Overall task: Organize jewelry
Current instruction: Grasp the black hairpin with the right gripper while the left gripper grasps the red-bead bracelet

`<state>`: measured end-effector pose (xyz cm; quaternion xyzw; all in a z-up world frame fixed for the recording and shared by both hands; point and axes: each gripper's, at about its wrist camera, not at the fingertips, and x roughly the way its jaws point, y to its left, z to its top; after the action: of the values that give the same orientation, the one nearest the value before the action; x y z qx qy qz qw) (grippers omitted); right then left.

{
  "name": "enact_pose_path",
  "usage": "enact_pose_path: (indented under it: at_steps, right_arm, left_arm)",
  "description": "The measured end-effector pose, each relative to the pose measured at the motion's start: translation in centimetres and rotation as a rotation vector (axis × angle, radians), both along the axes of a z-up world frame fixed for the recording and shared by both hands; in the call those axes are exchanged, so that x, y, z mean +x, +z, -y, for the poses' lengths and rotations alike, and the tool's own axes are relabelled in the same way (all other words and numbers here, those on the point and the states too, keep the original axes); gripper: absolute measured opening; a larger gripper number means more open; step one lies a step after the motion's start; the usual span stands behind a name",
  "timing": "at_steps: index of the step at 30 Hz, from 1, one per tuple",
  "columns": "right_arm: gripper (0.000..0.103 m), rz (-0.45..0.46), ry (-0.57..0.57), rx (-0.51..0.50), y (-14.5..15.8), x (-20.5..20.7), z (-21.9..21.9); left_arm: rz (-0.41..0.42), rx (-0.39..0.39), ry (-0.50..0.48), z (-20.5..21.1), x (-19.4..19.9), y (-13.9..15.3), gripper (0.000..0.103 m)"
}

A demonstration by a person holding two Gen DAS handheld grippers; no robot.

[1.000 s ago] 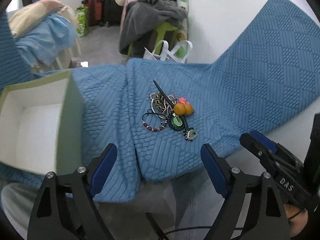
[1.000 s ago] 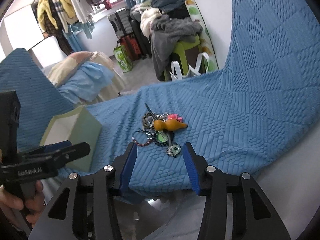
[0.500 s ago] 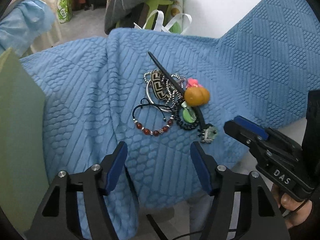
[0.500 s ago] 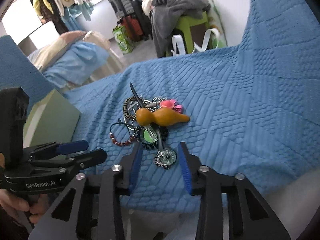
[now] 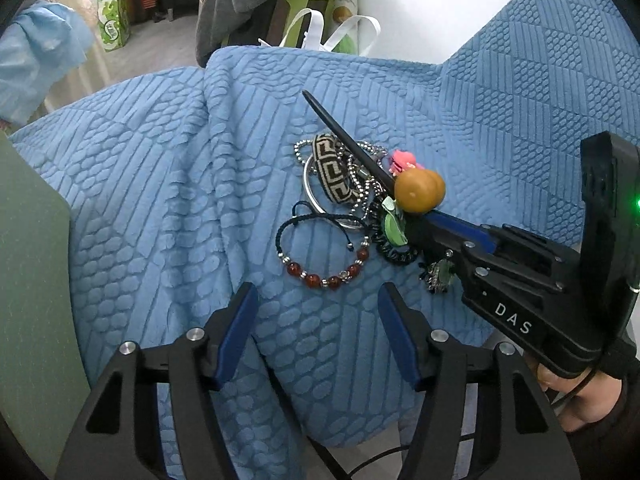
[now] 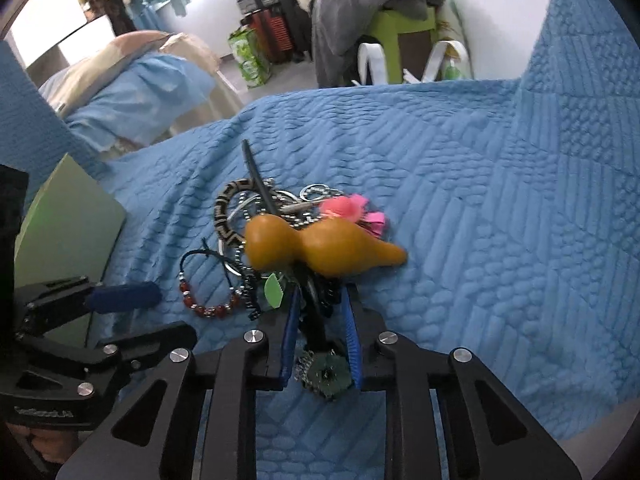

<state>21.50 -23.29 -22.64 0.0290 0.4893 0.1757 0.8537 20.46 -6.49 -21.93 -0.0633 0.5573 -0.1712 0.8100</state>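
Blue quilted cover (image 5: 160,184) under everything, creased and running up at the right. On it at the left edge, a pale green box (image 6: 68,232), well apart from the jewelry.

Left gripper (image 5: 317,292) low over the cover, just short of the heap; fingers apart, having narrowed partway just now, with nothing but fabric between them. Touching none of the pieces.

Right gripper (image 6: 322,296) in from the right side of the heap, angled down. Jaws just closing and now nearly together, clamped on the lower shaft of the black hair stick (image 5: 344,140). Person's hand (image 5: 576,400) on its handle at the lower right of the left wrist view.

Jewelry in one tangled heap near the middle of the cover:
- Orange-brown gourd (image 6: 316,246) lying across the stick, just ahead of the right gripper's pads.
- Hair stick pointing away over the heap, tip out on bare cover.
- Black-and-tan patterned band (image 5: 332,172) under the stick, touching a silver bangle (image 5: 308,184) and silver bead chains (image 5: 356,168).
- Red bead bracelet (image 5: 320,276) on a black cord, nearest the left gripper.
- Pink flower piece (image 6: 348,208) beside the gourd on its far side.
- Green disc (image 5: 391,226) just under the gourd.
- Dark green charm (image 6: 328,374) at the stick's near end, behind the right pads.
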Motion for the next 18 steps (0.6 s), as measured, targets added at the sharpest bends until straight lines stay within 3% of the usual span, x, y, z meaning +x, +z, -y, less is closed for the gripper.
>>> enact_pose_path:
  at_steps: [6,9,18]
  right_arm:
    - [0.006,-0.027,-0.027,0.017,0.6,-0.6,0.8]
    - [0.006,-0.033,-0.044,0.032,1.1,-1.3,1.4]
    - [0.006,-0.058,-0.062,0.041,1.0,-2.8,1.7]
  left_arm:
    - [0.033,0.033,-0.008,0.1,0.4,0.1,0.063]
    - [0.038,0.004,0.018,-0.2,1.3,0.2,0.063]
    - [0.083,0.063,-0.007,0.0,3.3,0.0,0.040]
